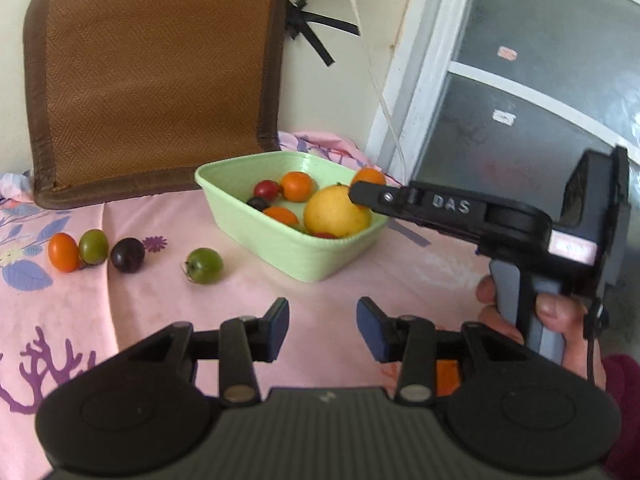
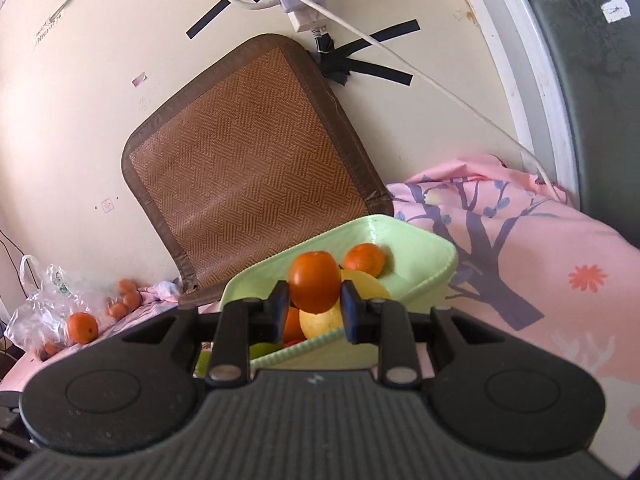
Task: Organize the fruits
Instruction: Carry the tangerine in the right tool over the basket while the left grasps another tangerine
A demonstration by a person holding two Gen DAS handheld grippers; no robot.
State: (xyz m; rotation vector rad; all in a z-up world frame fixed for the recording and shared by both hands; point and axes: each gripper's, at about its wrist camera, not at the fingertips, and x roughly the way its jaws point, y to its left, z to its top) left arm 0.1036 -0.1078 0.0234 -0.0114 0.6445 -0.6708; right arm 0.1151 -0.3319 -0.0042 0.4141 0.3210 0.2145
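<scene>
The right gripper (image 2: 314, 307), a black two-finger tool with dark blue pads, was clamped on a small round orange fruit (image 2: 314, 281) and held it above the near rim of the pale green rectangular plastic basket (image 2: 434, 276). In the left wrist view a hand (image 1: 552, 320) gripped the grey handle of that tool, whose black arm reached over the basket's right side. Inside the basket lay a large yellow citrus (image 1: 335, 211), several smaller orange fruits (image 1: 296, 186), a small red fruit (image 1: 266, 189) and a dark one beside it.

The left gripper (image 1: 323, 328) stood with its jaws apart and nothing between them, over the bare pink floral cloth (image 1: 400, 276) in front of the basket. On the cloth toward its left edge sat a loose row: an orange fruit (image 1: 63, 252) touching a green-red fruit (image 1: 93, 247), a dark purple plum (image 1: 127, 255) just beside them, and a green fruit (image 1: 205, 265) nearer the basket.

A brown woven mat (image 1: 156, 76) leaned on the cream wall behind the basket. In the right wrist view a clear plastic bag of orange fruits (image 2: 60, 312) lay at the cloth's far left
</scene>
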